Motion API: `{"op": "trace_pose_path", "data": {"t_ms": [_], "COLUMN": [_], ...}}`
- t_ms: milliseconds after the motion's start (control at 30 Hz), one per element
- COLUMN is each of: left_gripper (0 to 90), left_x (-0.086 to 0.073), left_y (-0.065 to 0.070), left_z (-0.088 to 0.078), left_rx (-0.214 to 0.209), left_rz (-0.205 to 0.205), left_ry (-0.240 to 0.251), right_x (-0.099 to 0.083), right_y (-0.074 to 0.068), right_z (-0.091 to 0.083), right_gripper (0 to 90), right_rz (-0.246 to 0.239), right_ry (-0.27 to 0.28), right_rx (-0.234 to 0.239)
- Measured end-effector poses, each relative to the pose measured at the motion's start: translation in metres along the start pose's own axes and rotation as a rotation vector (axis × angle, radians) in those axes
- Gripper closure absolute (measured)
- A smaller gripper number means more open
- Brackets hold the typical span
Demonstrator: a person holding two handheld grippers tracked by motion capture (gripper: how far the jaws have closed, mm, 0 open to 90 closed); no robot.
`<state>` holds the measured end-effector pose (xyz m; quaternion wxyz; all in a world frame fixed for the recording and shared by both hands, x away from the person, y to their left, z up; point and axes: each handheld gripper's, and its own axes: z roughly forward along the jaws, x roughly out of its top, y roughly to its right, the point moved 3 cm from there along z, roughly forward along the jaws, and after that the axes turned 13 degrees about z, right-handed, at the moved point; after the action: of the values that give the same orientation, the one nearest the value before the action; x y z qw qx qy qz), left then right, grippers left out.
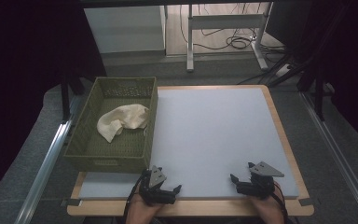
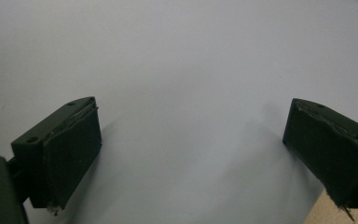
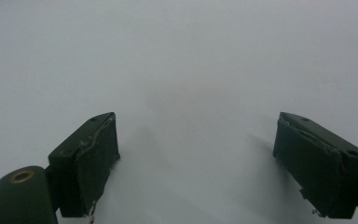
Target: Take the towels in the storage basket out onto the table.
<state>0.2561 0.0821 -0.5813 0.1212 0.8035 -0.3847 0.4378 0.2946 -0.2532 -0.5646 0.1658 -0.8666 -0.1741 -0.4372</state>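
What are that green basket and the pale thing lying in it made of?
The basket looks woven, perhaps wicker or paper cord, matte olive: its walls show a regular weave. The pale thing seems to be soft cream cloth, crumpled into folds.

Beyond your desk point(image 1: 279, 135) you see grey floor point(image 1: 223, 72), a white cabinet point(image 1: 123, 28), a metal frame point(image 1: 223, 21), tangled cables point(image 1: 235, 42), and dark curtains point(image 1: 23, 70).
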Motion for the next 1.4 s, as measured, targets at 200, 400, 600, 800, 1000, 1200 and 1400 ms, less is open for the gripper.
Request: {"op": "trace_pose_path", "data": {"t_ms": [200, 400, 600, 800, 1000, 1200, 1400], "left_gripper": [3.6, 2.6, 4.2, 5.6, 5.5, 5.7, 5.8], "left_x": [0.001, 0.002, 0.012, 0.027, 0.046, 0.061, 0.077], "left_y": [0.001, 0.002, 0.006, 0.005, 0.0, -0.002, -0.005], "left_z": [0.001, 0.001, -0.001, -0.005, -0.01, -0.015, -0.022], "left_rx": [0.013, 0.015, -0.029, -0.056, -0.094, -0.111, -0.113], "left_rz": [-0.013, -0.015, 0.028, 0.058, 0.107, 0.131, 0.172], "left_ry": [-0.003, -0.009, -0.034, -0.048, -0.076, -0.07, -0.071], "right_x": [0.0, 0.0, 0.0, 0.0, 0.0, 0.0, 0.0], "right_y": [0.0, 0.0, 0.0, 0.0, 0.0, 0.0, 0.0], "right_z": [0.0, 0.0, 0.0, 0.0, 0.0, 0.0, 0.0], "right_gripper": [13.9, 13.9, 13.9, 14.0, 13.9, 13.9, 13.9], "right_rz": [0.0, 0.0, 0.001, 0.001, 0.001, 0.002, 0.002], "right_ry": [0.0, 0.0, 0.0, 0.0, 0.0, 0.001, 0.0], "right_rx": [0.0, 0.0, 0.0, 0.0, 0.002, 0.003, 0.003]}}
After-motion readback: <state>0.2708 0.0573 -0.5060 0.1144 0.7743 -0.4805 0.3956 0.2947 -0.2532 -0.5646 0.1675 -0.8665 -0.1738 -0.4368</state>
